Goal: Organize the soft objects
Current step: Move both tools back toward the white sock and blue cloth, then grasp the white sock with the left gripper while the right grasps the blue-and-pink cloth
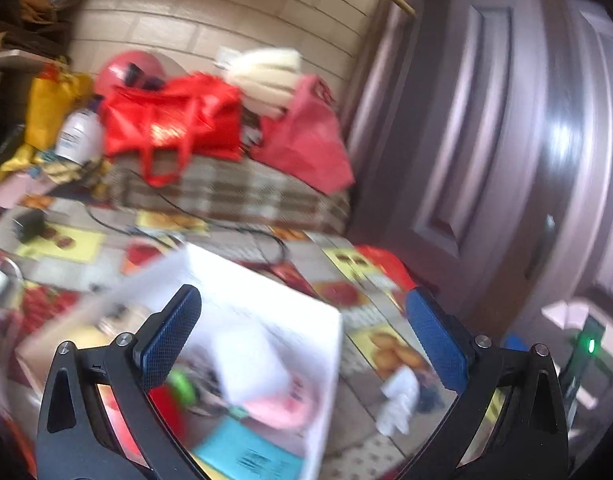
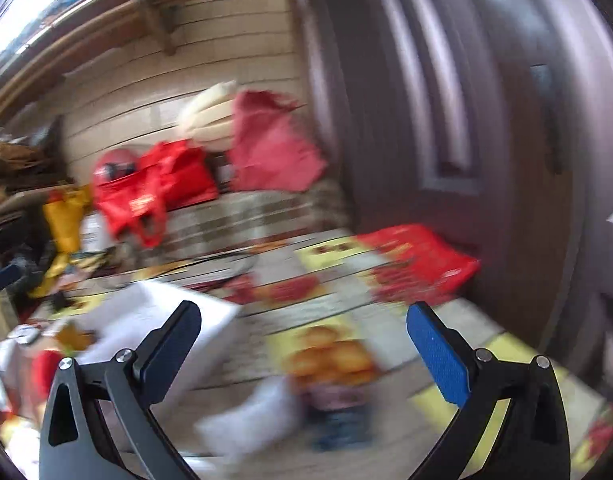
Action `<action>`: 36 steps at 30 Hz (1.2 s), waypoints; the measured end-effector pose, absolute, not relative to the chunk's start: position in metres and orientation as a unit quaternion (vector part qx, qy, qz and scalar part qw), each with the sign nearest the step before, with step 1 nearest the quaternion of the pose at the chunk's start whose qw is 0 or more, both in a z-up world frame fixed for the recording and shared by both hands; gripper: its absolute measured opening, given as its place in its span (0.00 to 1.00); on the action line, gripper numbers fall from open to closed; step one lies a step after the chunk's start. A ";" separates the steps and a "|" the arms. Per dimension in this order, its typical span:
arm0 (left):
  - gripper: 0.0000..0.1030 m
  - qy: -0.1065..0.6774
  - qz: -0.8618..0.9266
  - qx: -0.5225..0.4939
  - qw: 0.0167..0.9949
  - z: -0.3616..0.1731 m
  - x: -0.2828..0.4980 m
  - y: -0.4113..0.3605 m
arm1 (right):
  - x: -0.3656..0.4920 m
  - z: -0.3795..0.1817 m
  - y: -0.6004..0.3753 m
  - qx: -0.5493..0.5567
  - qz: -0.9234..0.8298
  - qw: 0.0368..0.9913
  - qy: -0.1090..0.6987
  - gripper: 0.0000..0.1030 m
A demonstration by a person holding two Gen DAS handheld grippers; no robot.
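A white box [image 1: 262, 300] sits on the patterned tablecloth and holds soft items, among them a pink one [image 1: 278, 408], a light blue one [image 1: 242, 448] and a green one [image 1: 184, 384]. My left gripper [image 1: 304, 304] hovers open over the box with nothing between its fingers. A small white soft toy [image 1: 398, 400] lies on the cloth to the right of the box. In the right wrist view the same white toy [image 2: 254, 416] is a blur below my open right gripper [image 2: 304, 316], and the white box [image 2: 178, 320] lies to its left.
Red bags [image 1: 174, 120] and a cream cushion [image 1: 266, 76] are piled on a checked fabric stack [image 1: 234, 196] at the back wall. A flat red packet [image 2: 418, 264] lies near the brown door [image 1: 486, 140]. A white bottle [image 1: 80, 136] and a black cable [image 1: 210, 224] are further left.
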State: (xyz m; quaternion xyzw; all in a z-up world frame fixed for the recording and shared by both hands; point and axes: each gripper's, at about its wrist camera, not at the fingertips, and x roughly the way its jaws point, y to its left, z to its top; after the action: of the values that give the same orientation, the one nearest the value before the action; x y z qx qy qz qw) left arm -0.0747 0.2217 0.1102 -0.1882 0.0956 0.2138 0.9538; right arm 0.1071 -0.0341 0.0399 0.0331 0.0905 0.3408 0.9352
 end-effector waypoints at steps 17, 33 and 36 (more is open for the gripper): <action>0.91 0.257 0.141 -0.065 0.954 0.043 -0.006 0.123 | 0.173 -0.003 -0.019 -0.041 0.397 0.861 0.315 0.77; 1.00 0.307 0.131 -0.051 0.941 0.032 0.012 0.121 | 0.162 -0.016 0.018 -0.147 0.442 0.819 0.335 0.32; 1.00 0.318 0.123 -0.064 0.938 0.030 0.024 0.124 | 0.171 -0.015 0.009 -0.113 0.444 0.820 0.343 0.28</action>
State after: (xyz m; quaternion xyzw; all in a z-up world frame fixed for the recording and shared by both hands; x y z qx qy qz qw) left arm 0.0237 0.1243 0.0296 -0.0640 0.3181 0.1227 0.9379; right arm 0.1712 0.0086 -0.0146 -0.1126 0.3429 0.4437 0.8203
